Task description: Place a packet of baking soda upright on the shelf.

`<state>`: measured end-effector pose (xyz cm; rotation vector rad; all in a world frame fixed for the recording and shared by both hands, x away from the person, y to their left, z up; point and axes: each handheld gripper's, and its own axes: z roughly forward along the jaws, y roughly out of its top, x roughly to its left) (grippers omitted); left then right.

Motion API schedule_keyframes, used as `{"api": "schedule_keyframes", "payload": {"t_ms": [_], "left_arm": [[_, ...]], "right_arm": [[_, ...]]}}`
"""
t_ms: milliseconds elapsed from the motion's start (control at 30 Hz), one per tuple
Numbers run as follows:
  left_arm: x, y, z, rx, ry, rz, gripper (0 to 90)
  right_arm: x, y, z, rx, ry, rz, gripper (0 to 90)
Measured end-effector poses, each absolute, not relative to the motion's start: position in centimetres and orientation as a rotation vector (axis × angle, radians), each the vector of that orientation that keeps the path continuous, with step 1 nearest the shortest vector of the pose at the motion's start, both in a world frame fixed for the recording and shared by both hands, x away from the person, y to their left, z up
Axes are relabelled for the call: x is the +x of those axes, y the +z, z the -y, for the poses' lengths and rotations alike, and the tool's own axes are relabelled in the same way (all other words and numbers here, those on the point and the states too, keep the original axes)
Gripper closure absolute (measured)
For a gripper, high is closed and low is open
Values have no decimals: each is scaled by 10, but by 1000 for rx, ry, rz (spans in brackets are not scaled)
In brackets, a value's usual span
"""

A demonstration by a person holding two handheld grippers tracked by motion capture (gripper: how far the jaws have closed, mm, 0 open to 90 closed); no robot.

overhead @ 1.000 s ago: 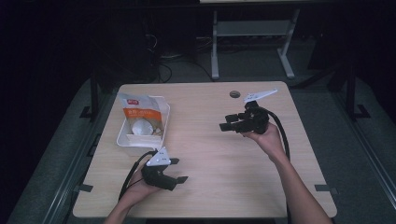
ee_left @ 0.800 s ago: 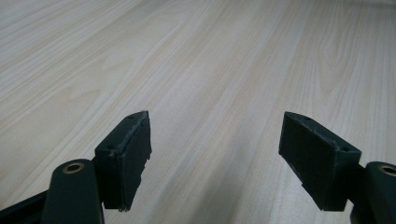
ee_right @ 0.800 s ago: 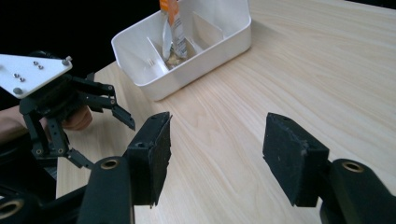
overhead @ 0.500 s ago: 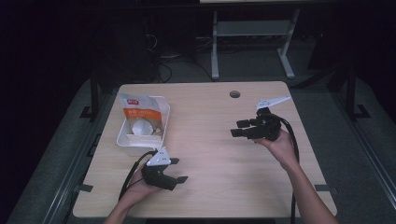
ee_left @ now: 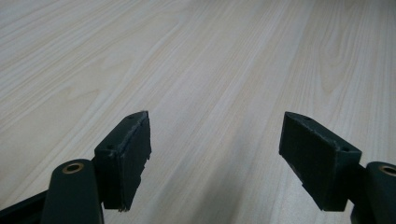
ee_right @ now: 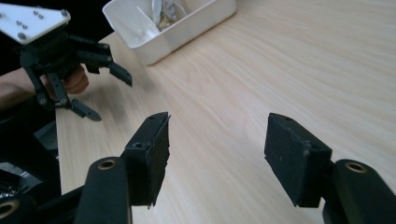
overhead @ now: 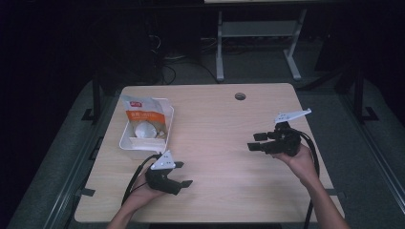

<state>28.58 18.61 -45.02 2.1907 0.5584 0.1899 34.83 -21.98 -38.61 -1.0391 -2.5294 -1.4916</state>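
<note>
My left gripper [overhead: 183, 174] rests low at the table's front left, jaws wide open with nothing between them; the left gripper view [ee_left: 215, 154] looks along them at bare wood. My right gripper [overhead: 255, 141] is held over the right side of the table, pointing left, also open and empty [ee_right: 217, 154]. Its view takes in the left gripper [ee_right: 100, 91] and the hand holding it. A white tray [overhead: 128, 138] at the left holds an orange and white bag [overhead: 141, 110] and a pale round item [overhead: 143, 130].
The light wooden table [overhead: 215, 119] has a round cable hole [overhead: 240, 96] near its far edge. The tray [ee_right: 187, 28] stands far left in the right gripper view. Dark floor and a white metal frame [overhead: 258, 33] lie beyond the table.
My right gripper has moved toward the near right of the table and come lower. The left gripper has stayed where it was.
</note>
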Motion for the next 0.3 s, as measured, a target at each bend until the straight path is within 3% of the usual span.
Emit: {"api": "schedule_keyframes", "payload": {"t_ms": [300], "left_arm": [[286, -450, -186, 2190, 193, -561, 244]], "right_arm": [[322, -405, 234, -1071, -1462, 2517, 368]]}}
